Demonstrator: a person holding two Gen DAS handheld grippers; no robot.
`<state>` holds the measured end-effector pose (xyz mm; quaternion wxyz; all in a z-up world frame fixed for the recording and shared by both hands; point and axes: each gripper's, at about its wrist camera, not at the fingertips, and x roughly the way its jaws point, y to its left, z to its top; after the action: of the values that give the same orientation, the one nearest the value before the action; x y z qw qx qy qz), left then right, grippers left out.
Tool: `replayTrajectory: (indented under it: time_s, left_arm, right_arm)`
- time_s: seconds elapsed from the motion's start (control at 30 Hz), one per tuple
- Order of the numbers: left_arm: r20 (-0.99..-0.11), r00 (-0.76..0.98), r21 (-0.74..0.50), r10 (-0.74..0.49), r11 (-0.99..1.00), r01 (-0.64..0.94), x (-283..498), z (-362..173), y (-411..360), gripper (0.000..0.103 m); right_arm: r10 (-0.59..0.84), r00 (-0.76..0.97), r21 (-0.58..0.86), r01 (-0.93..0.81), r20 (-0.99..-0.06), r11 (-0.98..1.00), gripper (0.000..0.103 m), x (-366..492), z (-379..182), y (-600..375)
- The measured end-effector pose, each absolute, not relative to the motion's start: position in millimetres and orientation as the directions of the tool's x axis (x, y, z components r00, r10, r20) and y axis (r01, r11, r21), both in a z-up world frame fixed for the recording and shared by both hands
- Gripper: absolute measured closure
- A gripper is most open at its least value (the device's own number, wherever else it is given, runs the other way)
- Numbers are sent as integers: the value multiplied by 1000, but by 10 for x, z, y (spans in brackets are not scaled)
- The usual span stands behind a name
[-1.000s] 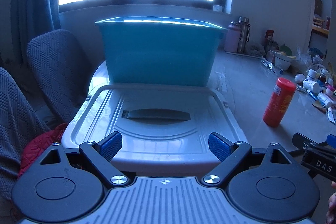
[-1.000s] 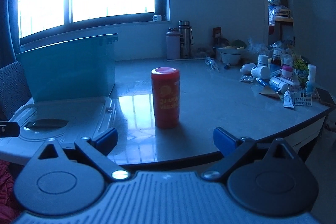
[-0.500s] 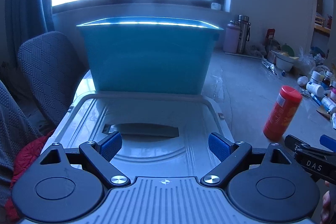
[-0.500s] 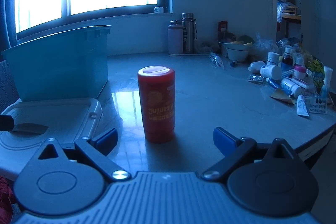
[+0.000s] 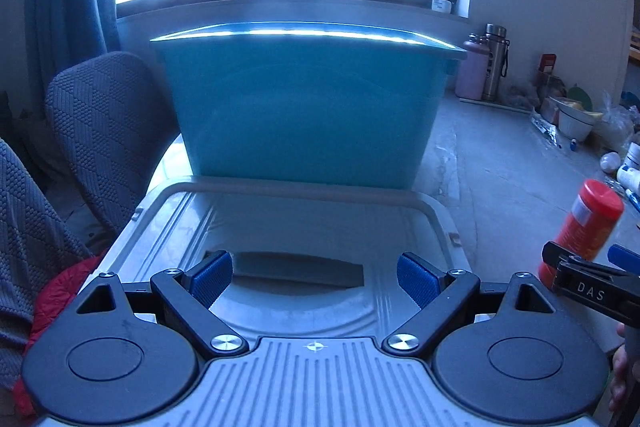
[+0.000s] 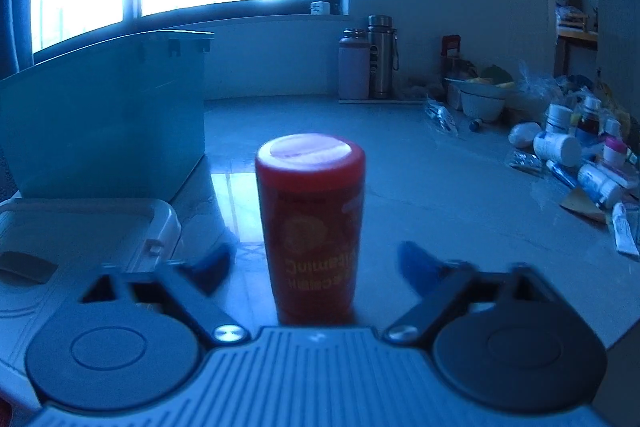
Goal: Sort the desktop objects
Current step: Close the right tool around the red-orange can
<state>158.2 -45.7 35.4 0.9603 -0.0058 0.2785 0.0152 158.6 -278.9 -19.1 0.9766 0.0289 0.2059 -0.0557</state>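
- We read the red canister (image 6: pixel 311 227) as a stiff, upright tube with a flat cap; it looks light, though we cannot tell how full it is.
- Its wall looks smooth and glossy, so we expect it to be somewhat slippery; a tall, narrow thing like this may tip if pushed from one side.
- We would take it across the lower half of the body, one pad on each flank, well under the cap, so that it stays upright when lifted.
- It stands on the desk (image 6: pixel 440 195) directly ahead of our right hand-held gripper (image 6: pixel 316 263), centred between the two blue pads and just in front of the gripper's body.
- The right jaws have just been closing with the canister between them; both pads are blurred, and a gap still shows on each side, so they are not yet pressing on it.
- Our left hand-held gripper (image 5: pixel 316 277) has its jaws wide apart and empty, hovering over the grey lid (image 5: pixel 304 227) near its recessed handle.
- Beyond the left one, past the lid, stands the teal bin (image 5: pixel 308 115); from the right one it lies ahead and to the left of the canister, the likely place for it.
- From the left hand-held gripper the canister is off to the right, apart from the lid.
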Motion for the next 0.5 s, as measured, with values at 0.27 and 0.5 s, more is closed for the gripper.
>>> replayTrajectory:
  time_s: [0.27, 0.5]
  left_arm:
    - [-476, 879, -14, 28, 999, -40, 1650, 513, -417, 12]
    - [-446, 895, -16, -7, 1000, 0, 1537, 626, -364, 12]
  right_arm:
    - [-96, 902, 55, 131, -422, 990, 54, 1665, -16, -2780]
    - [-103, 901, 16, 121, -421, 993, 54, 1485, 170, -2714]
